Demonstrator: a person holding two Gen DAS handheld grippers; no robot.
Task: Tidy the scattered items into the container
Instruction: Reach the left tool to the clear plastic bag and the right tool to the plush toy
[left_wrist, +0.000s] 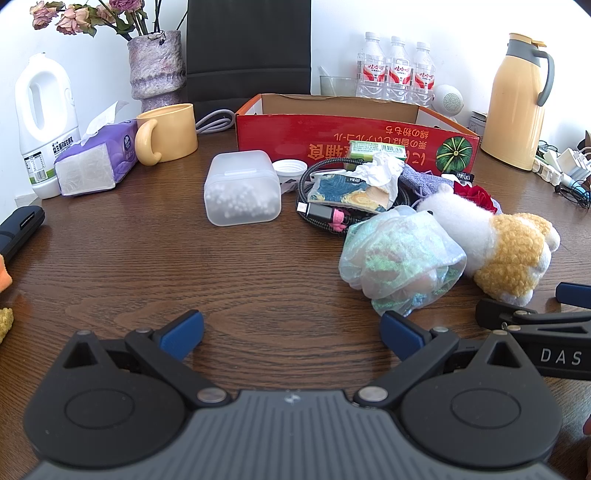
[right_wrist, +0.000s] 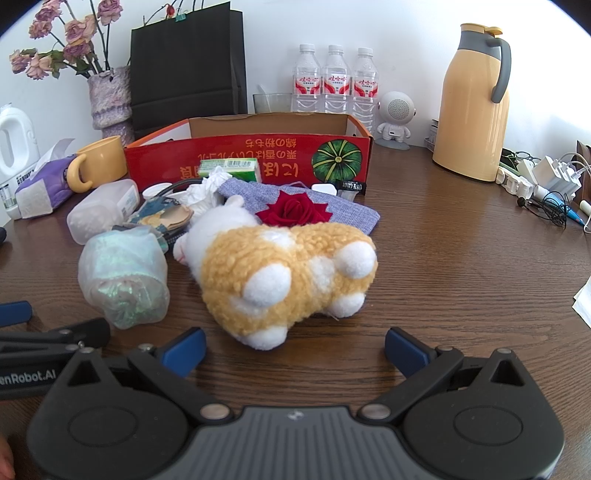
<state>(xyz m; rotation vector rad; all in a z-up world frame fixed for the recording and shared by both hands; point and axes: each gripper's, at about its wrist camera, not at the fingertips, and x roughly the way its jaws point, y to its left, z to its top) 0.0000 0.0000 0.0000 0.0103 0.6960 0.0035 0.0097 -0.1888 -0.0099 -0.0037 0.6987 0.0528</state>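
Holding both tools wide and empty, you have your left tool (left_wrist: 291, 332) over bare surface (left_wrist: 147, 258) and your right tool (right_wrist: 295, 349) just short of one plush dog (right_wrist: 288, 273). One red box (right_wrist: 240, 155) sits behind the pile: one cotton-swab tub (left_wrist: 242, 192), one mesh bag (left_wrist: 402, 254), three water bottles (right_wrist: 334, 79).

Home or office desk: wooden table (left_wrist: 147, 258), thermos (left_wrist: 513, 103), vase (left_wrist: 157, 66).

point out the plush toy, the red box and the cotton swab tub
plush toy (right_wrist: 284, 269), right wrist view, on its orange back
red box (left_wrist: 354, 136), left wrist view, on its front wall
cotton swab tub (left_wrist: 242, 188), left wrist view, on its front face
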